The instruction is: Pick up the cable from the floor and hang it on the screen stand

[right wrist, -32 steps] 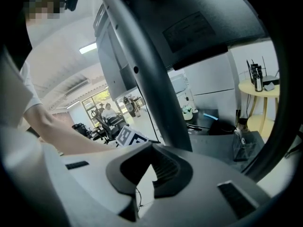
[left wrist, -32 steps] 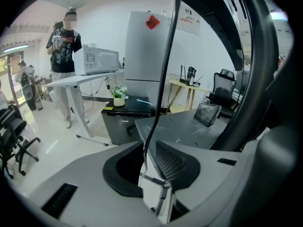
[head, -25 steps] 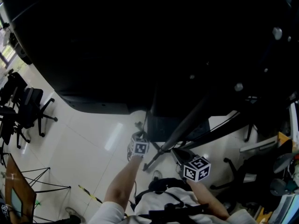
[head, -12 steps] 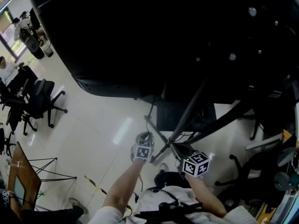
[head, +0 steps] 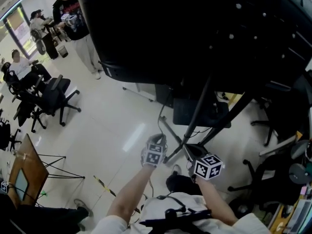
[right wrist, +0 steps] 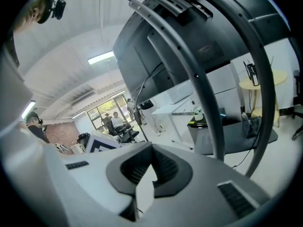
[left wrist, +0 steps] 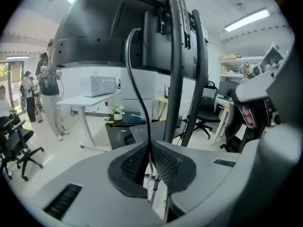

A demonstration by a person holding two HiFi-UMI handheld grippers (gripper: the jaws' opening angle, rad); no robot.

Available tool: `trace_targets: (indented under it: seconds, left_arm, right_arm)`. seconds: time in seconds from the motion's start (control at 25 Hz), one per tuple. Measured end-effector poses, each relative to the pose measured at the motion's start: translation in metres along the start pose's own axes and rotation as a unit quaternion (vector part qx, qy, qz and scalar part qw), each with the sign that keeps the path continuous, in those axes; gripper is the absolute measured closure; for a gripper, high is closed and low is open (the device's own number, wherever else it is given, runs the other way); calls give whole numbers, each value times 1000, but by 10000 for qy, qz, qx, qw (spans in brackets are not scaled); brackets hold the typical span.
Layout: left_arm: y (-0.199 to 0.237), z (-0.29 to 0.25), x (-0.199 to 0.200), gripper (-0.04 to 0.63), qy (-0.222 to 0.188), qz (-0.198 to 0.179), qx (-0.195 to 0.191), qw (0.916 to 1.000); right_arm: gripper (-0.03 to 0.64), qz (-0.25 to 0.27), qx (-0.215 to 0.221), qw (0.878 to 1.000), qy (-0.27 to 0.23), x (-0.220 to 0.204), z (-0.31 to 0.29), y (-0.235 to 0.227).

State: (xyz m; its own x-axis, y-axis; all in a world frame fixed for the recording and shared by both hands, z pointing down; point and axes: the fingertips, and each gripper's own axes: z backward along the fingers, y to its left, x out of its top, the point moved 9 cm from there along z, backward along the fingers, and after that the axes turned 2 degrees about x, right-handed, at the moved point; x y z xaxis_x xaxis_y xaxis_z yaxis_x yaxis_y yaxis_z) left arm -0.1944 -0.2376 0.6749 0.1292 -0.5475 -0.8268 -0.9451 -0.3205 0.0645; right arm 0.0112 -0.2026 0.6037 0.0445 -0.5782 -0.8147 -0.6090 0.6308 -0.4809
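Note:
A thin black cable (left wrist: 134,79) rises from between my left gripper's (left wrist: 150,162) pads, curving up behind the black screen (left wrist: 99,27). The jaws are closing, with the cable pinched between them. The screen stand's dark upright tubes (left wrist: 175,70) are right in front of this gripper. In the head view the left gripper (head: 155,150) is held up beside the stand's slanted legs (head: 195,116), under the big screen (head: 195,28). My right gripper (head: 207,165) is just to its right. Its jaws (right wrist: 151,167) are shut and empty, below the stand's curved rails (right wrist: 208,79).
Black office chairs (head: 48,96) and several people (head: 73,23) are at the far left. A dark cabinet (head: 200,113) sits behind the stand legs. A white desk (left wrist: 90,100) stands beyond. A wooden board on a wire easel (head: 27,172) is at the lower left.
The head view has swung up and left, bringing people and chairs into sight. Both grippers have stayed close together under the stand, and the left one has shifted slightly right.

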Motion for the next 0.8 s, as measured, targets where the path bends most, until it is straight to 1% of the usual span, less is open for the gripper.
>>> trace_targets:
  seconds: [0.24,0.4,0.48,0.68,0.8]
  left_arm:
    - [-19,71,3,580,-283,27,-90,9996]
    - [-34,117,10,580,-599,412,-414,9965]
    - [-39,138,15,578,-741,518,-536,9945]
    - [-51,183,36,578,-964,576,-820,9903]
    - [-59,207,50,578,-941,498,-967,9896]
  right_arm:
    - [615,194,-111,9997,13,-22,28,48]
    - [615,225,-178,9995,-94,-38,53,77]
    - [615,240,-249,9993,-137,-47,67,90]
    - [615,217,-482,9981,-314,-63,102,109]
    - [615,103,-583,9974,-421,-74,118,112]
